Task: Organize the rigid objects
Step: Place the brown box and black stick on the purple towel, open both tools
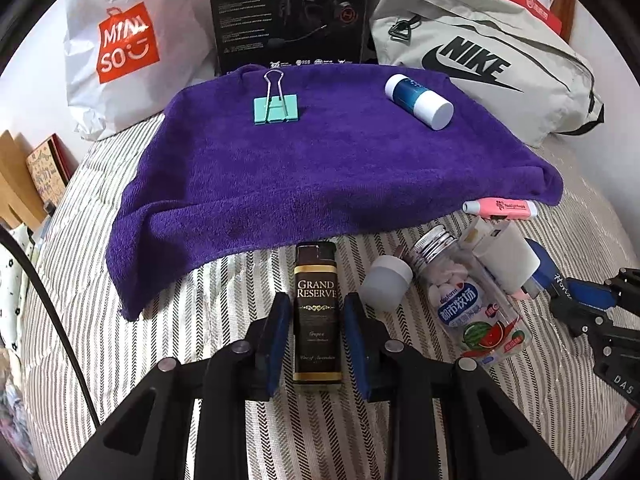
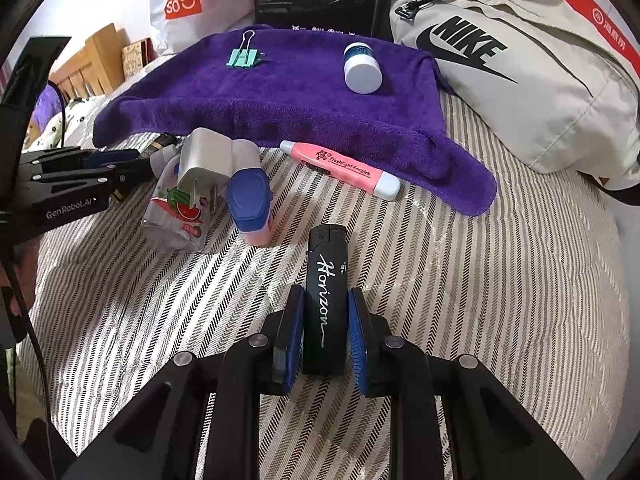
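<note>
Two lighters (image 1: 318, 316) (image 2: 326, 300); towel (image 1: 320, 160) holds two items.

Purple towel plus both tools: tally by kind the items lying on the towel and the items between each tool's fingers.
Lighters: 2, the Grand Reserve lighter between the left tool's fingers and the Horizon lighter between the right tool's
Binder clips: 1, the teal binder clip on the purple towel
Bottles: 1, the blue-and-white bottle on its side on the towel
Total: 4
</note>
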The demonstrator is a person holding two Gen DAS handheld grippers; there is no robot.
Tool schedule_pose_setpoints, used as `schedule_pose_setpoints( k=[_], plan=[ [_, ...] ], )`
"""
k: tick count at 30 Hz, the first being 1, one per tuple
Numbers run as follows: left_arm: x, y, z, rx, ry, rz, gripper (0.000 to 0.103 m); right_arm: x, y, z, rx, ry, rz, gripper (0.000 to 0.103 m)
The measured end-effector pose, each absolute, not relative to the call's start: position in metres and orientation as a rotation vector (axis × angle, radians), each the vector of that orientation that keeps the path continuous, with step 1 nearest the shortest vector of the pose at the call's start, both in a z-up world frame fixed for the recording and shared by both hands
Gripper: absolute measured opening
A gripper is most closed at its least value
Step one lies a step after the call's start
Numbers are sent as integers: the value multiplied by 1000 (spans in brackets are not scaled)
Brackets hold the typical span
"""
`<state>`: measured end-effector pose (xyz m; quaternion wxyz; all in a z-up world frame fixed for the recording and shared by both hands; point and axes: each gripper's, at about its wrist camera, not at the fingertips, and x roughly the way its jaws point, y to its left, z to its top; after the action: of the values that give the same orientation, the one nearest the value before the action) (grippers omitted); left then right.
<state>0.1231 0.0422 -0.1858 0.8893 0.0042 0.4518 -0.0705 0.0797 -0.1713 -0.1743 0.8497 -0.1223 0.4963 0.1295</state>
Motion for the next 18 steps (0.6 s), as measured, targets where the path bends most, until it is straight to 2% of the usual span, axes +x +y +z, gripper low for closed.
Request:
schedule_pose_setpoints(
  k=[18],
  plan=[
    [112, 66, -167, -93, 931, -198, 22, 85, -187, -151, -177, 1091, 264, 21]
  ],
)
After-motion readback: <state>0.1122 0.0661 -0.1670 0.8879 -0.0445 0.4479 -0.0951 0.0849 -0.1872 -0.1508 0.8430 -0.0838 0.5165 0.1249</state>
